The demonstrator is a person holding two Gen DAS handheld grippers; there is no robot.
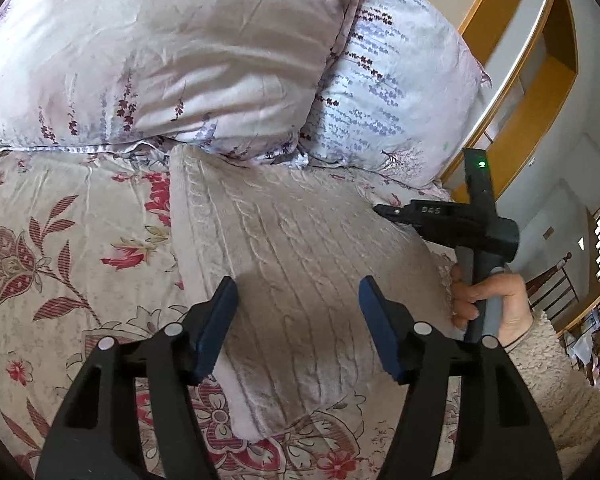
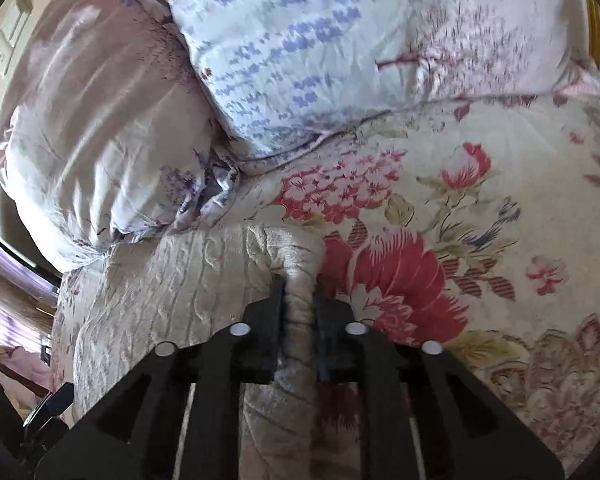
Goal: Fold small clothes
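A pale beige cable-knit garment (image 1: 292,248) lies folded on the floral bedspread (image 1: 60,240). My left gripper (image 1: 298,296) is open, its blue pads spread just above the garment's near part, holding nothing. My right gripper (image 2: 298,284) is shut on a bunched edge of the knit garment (image 2: 172,280) at its right corner. In the left wrist view the right gripper (image 1: 384,210) reaches in from the right at the garment's far right edge, held by a hand.
Two floral pillows (image 1: 160,52) (image 1: 392,92) lie against the head of the bed just behind the garment. A wooden headboard and shelf (image 1: 540,80) stand at the right. The bedspread (image 2: 480,220) extends right of the garment.
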